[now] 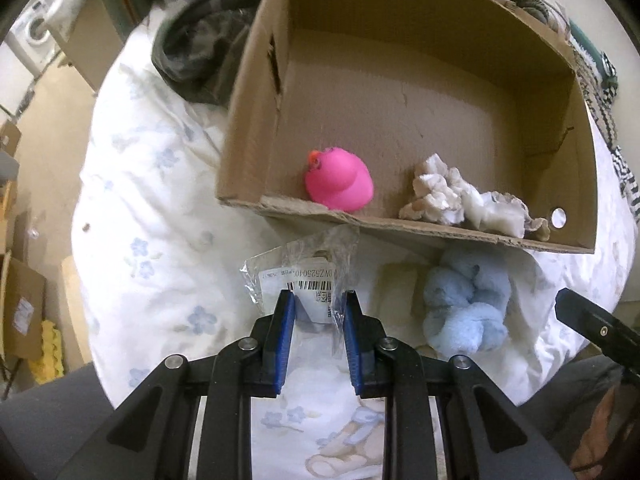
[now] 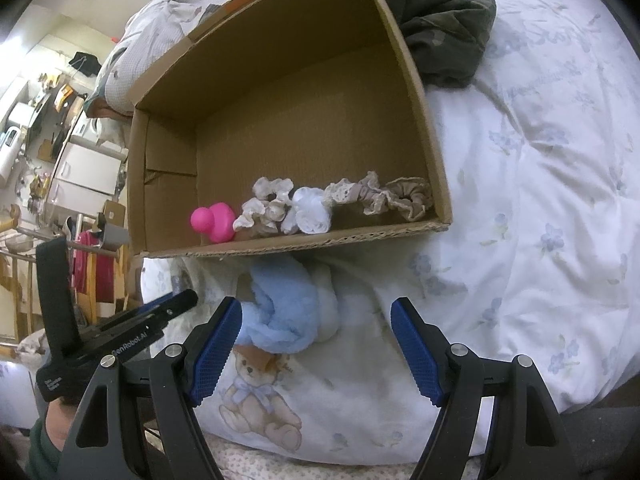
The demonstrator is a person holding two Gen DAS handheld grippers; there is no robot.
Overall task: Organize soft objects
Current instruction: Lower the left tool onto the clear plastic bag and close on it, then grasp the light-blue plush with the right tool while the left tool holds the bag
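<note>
A cardboard box lies on the bed; it also shows in the right wrist view. Inside it are a pink rubber duck and several cream and white scrunchies. A light blue fluffy cloth lies on the quilt in front of the box. My left gripper is shut on a clear plastic bag with a barcode label. My right gripper is open, its left finger beside the blue cloth.
A white floral quilt with a teddy bear print covers the bed. A dark camouflage garment lies past the box. Cardboard boxes stand on the floor at left.
</note>
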